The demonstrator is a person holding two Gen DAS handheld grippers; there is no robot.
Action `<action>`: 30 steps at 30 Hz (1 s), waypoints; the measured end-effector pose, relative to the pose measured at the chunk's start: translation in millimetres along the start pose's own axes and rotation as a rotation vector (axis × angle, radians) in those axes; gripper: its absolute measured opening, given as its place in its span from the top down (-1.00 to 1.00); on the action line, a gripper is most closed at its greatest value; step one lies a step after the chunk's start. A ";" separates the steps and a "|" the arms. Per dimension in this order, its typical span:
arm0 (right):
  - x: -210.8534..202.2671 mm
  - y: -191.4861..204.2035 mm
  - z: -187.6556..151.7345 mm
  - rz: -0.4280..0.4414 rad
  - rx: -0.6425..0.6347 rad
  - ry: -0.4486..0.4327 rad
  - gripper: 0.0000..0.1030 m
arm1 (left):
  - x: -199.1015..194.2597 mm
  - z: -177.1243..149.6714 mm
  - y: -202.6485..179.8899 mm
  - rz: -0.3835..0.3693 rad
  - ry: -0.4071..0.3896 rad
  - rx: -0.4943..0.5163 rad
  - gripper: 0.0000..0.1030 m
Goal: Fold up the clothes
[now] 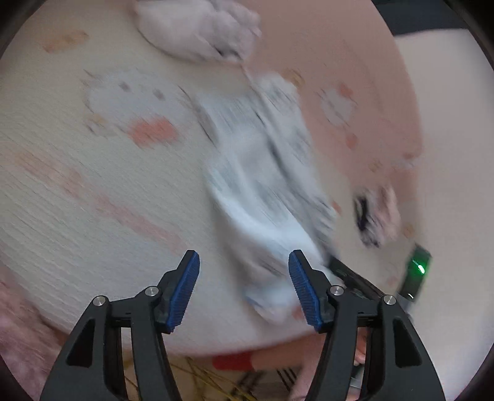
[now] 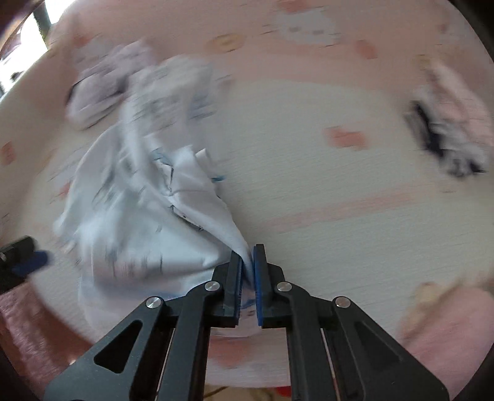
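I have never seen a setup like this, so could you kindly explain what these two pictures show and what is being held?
There is no robot here: a person holds a two-finger claw in each hand, and each claw carries a wide-angle camera looking along its fingers. One picture comes from the left claw, which is open with nothing pinched. The other comes from the right claw, which is shut on a corner of a white printed garment. The garment lies crumpled on a cream and pink patterned bedsheet. Two more small bundles of clothing lie further off: a pale one and a pink and dark one. Both pictures are blurred.
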State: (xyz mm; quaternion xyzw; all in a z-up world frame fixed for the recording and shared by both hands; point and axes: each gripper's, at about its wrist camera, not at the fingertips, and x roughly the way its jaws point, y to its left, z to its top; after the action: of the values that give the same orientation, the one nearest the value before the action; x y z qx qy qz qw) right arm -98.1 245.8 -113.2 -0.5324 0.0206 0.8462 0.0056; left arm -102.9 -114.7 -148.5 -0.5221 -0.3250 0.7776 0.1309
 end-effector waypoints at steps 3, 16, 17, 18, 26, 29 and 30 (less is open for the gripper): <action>-4.4 -37.5 2.3 -0.118 0.063 -0.016 0.89 | 15.0 14.9 1.6 -0.001 0.026 -0.005 -0.21; -10.1 13.5 24.0 0.179 0.088 -0.053 0.04 | 85.0 48.9 -21.8 0.007 0.031 0.013 -0.24; -3.9 26.6 23.2 0.218 0.051 -0.021 0.05 | 89.6 48.3 -24.5 -0.016 0.038 0.003 -0.24; 4.9 32.3 17.6 0.220 0.043 0.016 0.06 | 92.8 46.7 -28.3 -0.025 0.041 0.012 -0.22; 34.3 31.5 -1.6 0.071 -0.059 0.134 0.09 | 82.4 22.7 -53.1 0.030 0.076 0.229 0.83; 36.7 27.4 -1.1 -0.023 -0.111 0.095 0.41 | 70.1 2.4 -49.4 -0.015 0.102 0.249 0.90; 36.7 27.0 -0.8 -0.045 -0.128 0.083 0.45 | 69.4 -3.6 -49.3 -0.028 0.115 0.249 0.90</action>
State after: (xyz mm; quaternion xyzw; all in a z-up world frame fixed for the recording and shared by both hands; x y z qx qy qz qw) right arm -114.2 218.4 -145.9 -0.5665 -0.0452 0.8228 -0.0104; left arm -135.5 -38.6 -168.2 -0.5412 -0.2251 0.7787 0.2237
